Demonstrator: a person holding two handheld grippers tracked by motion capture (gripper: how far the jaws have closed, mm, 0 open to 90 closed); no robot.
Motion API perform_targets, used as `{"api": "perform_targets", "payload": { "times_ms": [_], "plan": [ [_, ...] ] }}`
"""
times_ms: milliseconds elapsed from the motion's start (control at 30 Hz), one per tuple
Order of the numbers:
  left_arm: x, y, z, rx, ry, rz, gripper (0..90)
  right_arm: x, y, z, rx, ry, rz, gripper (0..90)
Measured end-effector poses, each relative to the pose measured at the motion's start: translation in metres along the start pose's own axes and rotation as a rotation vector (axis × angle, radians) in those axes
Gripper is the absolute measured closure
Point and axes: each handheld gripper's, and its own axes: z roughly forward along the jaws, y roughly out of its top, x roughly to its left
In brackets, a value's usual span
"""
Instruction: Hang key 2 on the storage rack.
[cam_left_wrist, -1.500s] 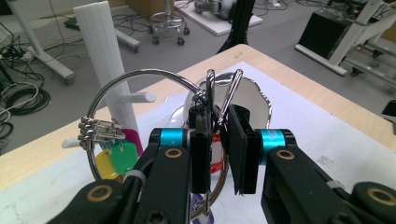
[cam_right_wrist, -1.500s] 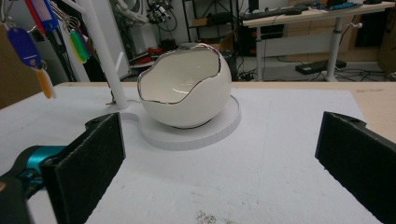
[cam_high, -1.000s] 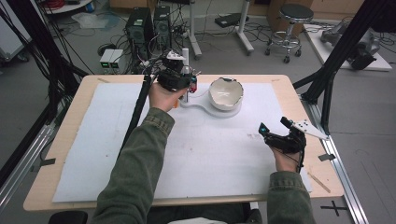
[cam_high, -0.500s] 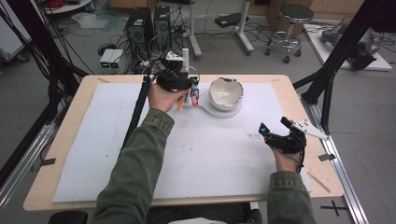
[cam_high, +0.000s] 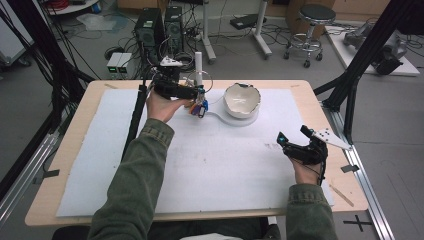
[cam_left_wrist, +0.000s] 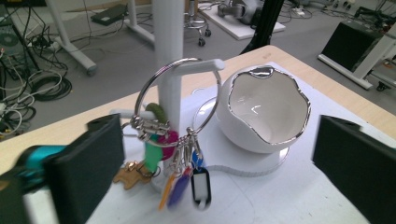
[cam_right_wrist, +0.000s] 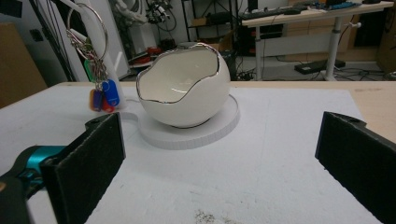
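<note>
Key ring (cam_left_wrist: 180, 100) with coloured tags (cam_left_wrist: 184, 179) hangs on the upper peg (cam_left_wrist: 198, 65) of the white post (cam_left_wrist: 169, 56), clear of the jaws. Judged: the hanging step looks done; what is left is drawing the hand away. Left gripper (cam_left_wrist: 212, 175) jaws stand wide apart, gripping nothing, either side of the ring. Egg-shaped white bowl (cam_left_wrist: 266, 109) sits just beside the post on the same white base (cam_right_wrist: 187, 133). Right gripper (cam_high: 300, 142) rests well apart on the white mat (cam_high: 210, 165), jaws wide, idle.

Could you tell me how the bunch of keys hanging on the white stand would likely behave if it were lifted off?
The key bunch would probably swing and dangle, since its tags hang loose from a big ring. The thin metal ring looks slippery to pinch. It seems light, though it might snag on the stand's peg.
</note>
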Motion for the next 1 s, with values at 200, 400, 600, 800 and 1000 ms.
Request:
{"api": "perform_targets", "payload": {
  "times_ms": [200,400,600,800,1000],
  "plan": [
    [0.009,-0.005,-0.011,-0.024,-0.015,-0.019,1.6,0.000,0.000,0.001,0.000,0.002,0.001,0.5],
    [0.021,-0.012,-0.025,-0.056,-0.013,-0.036,1.6,0.001,0.000,0.001,0.002,0.002,-0.003,0.5],
    [0.027,-0.017,-0.032,-0.086,-0.029,-0.041,1.6,0.002,0.000,0.003,0.003,0.008,-0.004,0.5],
    [0.036,-0.030,-0.038,-0.099,-0.018,-0.050,1.6,0.003,0.000,0.004,0.006,0.009,-0.003,0.5],
    [0.044,-0.045,-0.044,-0.119,-0.012,-0.078,1.7,0.003,0.000,0.005,0.011,0.010,-0.005,0.5]
  ]
}}
